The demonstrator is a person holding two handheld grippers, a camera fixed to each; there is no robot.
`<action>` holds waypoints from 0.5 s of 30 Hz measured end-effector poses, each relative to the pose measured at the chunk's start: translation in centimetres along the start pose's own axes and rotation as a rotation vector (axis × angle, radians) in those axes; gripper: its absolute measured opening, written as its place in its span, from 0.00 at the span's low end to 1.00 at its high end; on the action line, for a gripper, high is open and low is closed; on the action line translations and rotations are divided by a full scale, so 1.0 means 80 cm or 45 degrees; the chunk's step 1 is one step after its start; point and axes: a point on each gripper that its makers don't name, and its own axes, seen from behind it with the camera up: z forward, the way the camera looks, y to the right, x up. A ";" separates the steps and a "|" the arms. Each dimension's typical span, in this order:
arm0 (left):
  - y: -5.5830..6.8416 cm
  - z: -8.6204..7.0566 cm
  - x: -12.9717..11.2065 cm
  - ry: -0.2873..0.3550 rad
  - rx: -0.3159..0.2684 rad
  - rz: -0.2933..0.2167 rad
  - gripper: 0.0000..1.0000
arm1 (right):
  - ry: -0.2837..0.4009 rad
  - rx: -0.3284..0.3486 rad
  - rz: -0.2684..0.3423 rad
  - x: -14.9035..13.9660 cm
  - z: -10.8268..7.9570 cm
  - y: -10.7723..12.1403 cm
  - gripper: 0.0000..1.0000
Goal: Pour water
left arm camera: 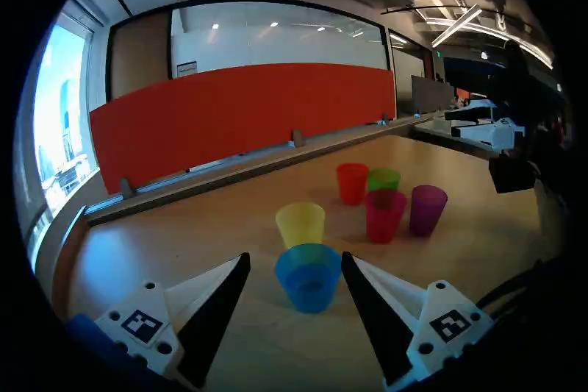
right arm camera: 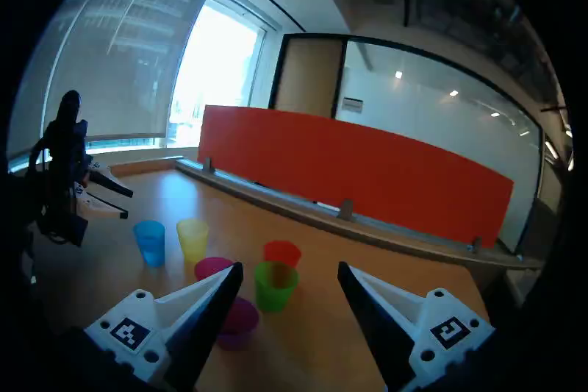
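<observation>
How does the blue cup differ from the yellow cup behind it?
The blue cup is blue, the yellow cup yellow. The blue cup stands nearest the left gripper, lined up between its open fingers; the yellow cup stands just beyond it. The blue cup's inside shows from above; the yellow cup's is hidden. Both stand upright on the table and share a tapered shape.

The left gripper is holding its jaws wide apart, its two fingers reaching forward and angling a little downward. The right gripper is posing the same way: jaws spread, fingers pointing ahead. In the right gripper view the left gripper is showing farther off at the left, open, with a hand gripping it, dark against the light.
</observation>
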 end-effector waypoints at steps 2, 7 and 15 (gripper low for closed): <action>0.001 0.005 -0.006 -0.022 -0.009 0.012 0.92 | -0.003 0.012 -0.001 0.001 0.004 0.000 1.00; 0.008 0.015 -0.022 -0.081 -0.036 0.032 0.92 | -0.022 0.036 -0.010 -0.002 0.013 0.001 1.00; 0.019 0.030 -0.047 -0.170 -0.086 0.057 0.92 | -0.052 0.052 -0.028 -0.013 0.024 0.004 1.00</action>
